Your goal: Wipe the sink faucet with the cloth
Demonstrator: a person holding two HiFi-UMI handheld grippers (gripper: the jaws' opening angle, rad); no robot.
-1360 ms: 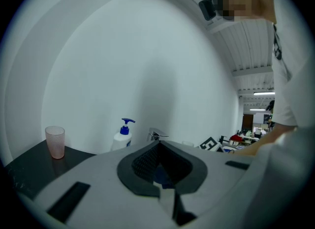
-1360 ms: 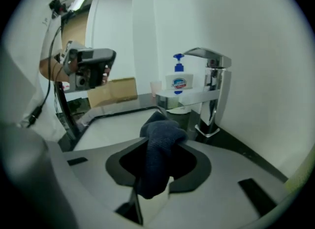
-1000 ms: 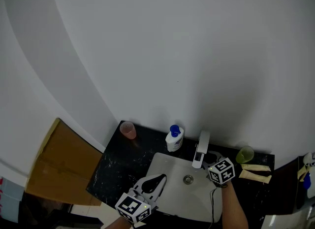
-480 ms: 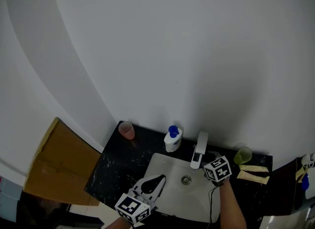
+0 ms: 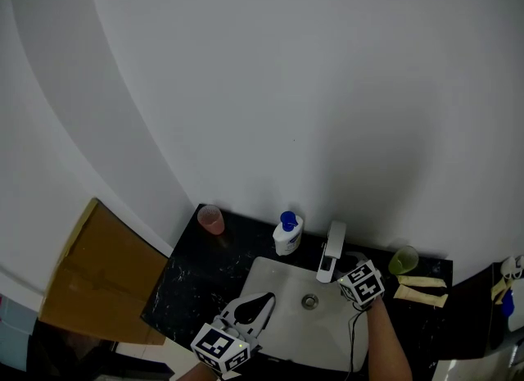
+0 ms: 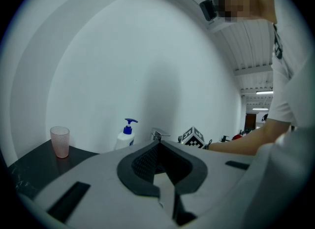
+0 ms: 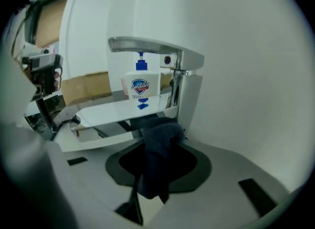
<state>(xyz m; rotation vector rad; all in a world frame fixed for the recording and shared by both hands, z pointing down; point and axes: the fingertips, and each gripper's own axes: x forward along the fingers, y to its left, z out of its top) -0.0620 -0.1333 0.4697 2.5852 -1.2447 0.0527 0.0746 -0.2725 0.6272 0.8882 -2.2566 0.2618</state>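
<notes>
The fingers (image 7: 231, 169) of the right gripper (image 7: 160, 124) are pinching a dark cloth (image 7: 155, 161). The cloth is bunching out past the tips, right at the foot of the faucet (image 7: 189, 95), though I cannot tell whether it is actually touching the metal. The faucet is standing at the back rim of the sink (image 5: 270, 281), near the middle of the back edge of the worktop (image 5: 192, 277), with its flat spout reaching out over the basin. The left gripper (image 6: 157, 143) is hanging at the front edge of the worktop, over the sink's front-left corner. Its fingers are together and holding nothing.

The wiping itself seems to be the step in hand, with the cloth working low on the faucet's column. The next move is probably calling for the bunched cloth to be pressed on and drawn up the column and along the spout. The fingers need to be keeping their pinch so the cloth is not slipping out.

Room is tight behind, where the wall is running close along the back edge. A soap bottle (image 5: 287, 234) is standing just beside the faucet on its left. A green cup (image 5: 404, 259) is sitting near it on the right, toward the back-right corner. A pink cup (image 5: 211, 219) is standing well apart, near the back-left corner. Over the basin in front, the way is lying open.
</notes>
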